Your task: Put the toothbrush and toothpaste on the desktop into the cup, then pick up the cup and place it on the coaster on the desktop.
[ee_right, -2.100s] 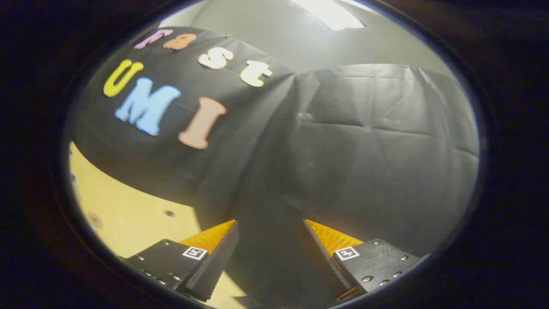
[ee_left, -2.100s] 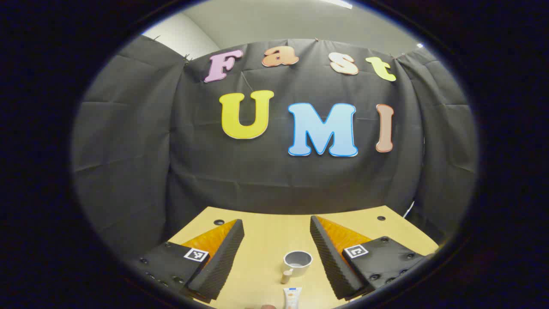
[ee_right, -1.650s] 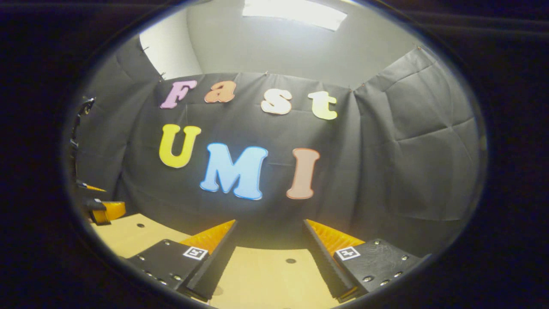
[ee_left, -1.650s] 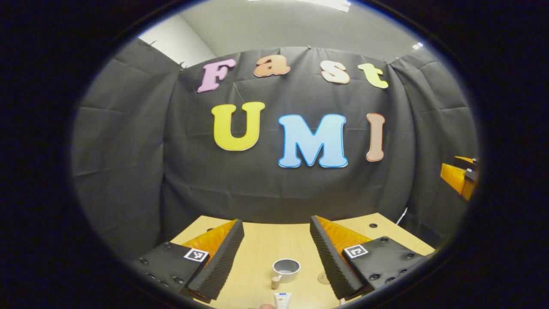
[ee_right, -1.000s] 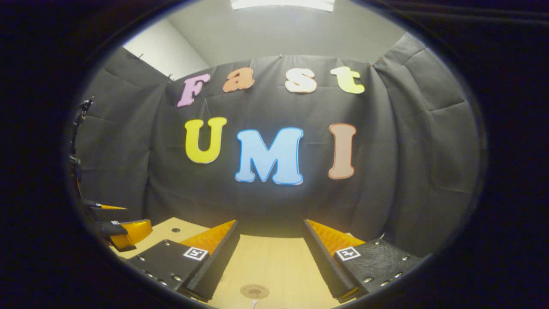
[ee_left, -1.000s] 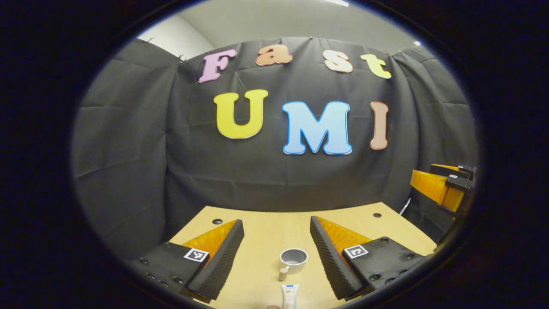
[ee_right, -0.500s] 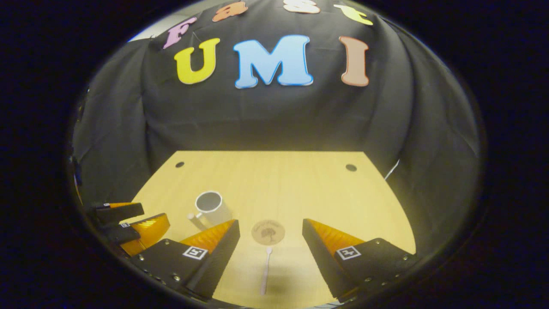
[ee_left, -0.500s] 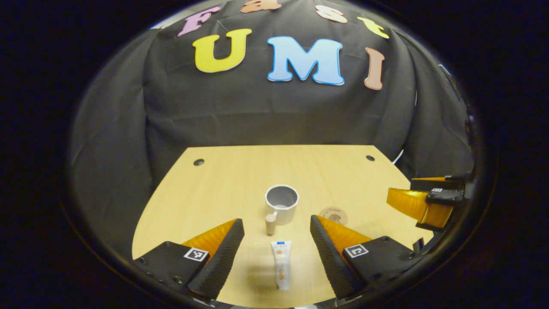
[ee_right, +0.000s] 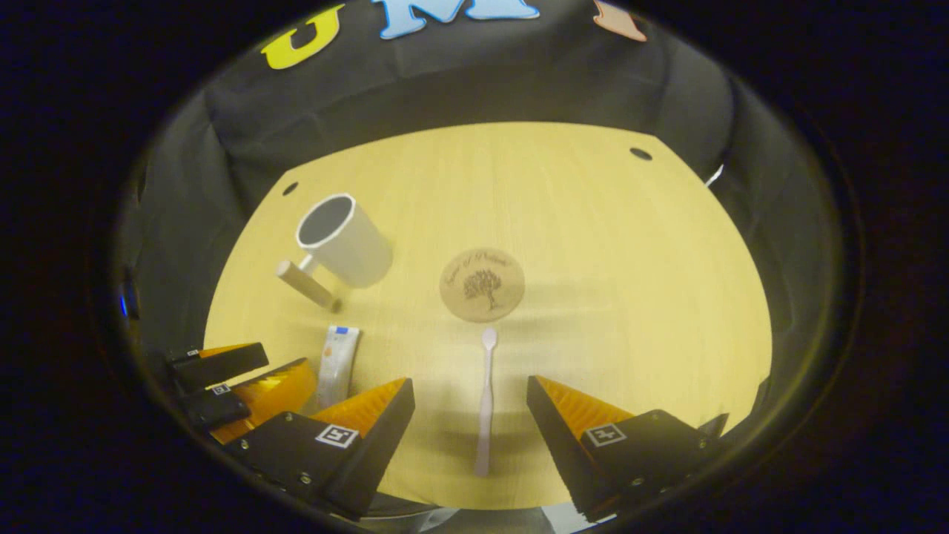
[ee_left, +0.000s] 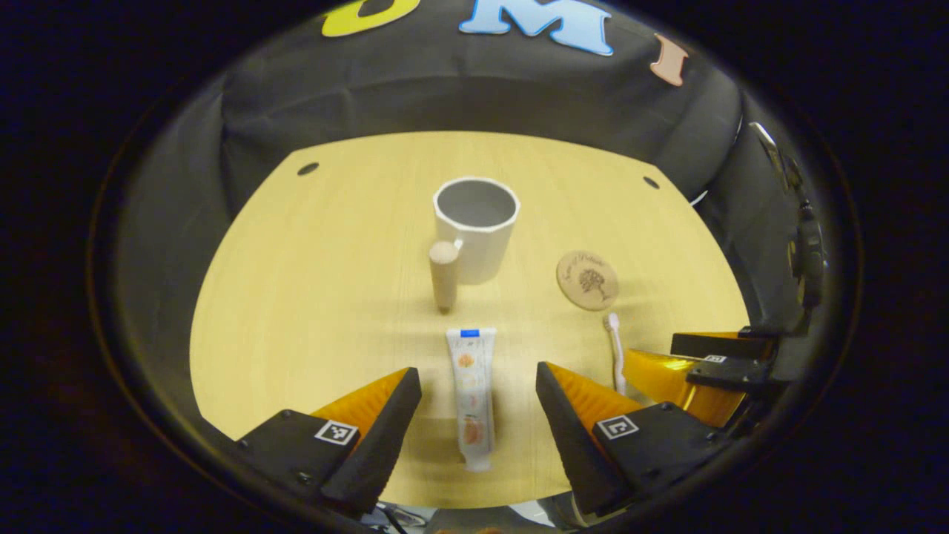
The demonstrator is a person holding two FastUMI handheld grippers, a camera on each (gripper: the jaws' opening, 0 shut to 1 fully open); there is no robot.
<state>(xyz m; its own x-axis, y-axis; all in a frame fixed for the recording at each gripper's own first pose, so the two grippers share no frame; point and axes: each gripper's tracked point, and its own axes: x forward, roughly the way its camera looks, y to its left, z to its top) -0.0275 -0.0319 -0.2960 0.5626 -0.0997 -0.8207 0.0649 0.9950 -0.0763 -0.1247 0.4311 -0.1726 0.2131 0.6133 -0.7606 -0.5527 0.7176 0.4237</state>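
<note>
A white toothpaste tube lies on the wooden desktop, between the fingers of my open left gripper hovering above it. Beyond it stands a white cup with a wooden handle. A round wooden coaster lies to the cup's right. A white toothbrush lies lengthwise between the fingers of my open right gripper, its head near the coaster. The cup and the toothpaste tube sit to the left in the right gripper view. The toothbrush's head also appears in the left gripper view.
The desktop's near edge runs just under both grippers. Black cloth walls close in the far and side edges. The other gripper is at the right of the left gripper view, and the left one at the lower left of the right gripper view.
Both grippers have tilted down from facing the wall toward the desktop and moved in. The toothpaste now lies between the left fingers and the toothbrush between the right fingers. Both stayed open.
</note>
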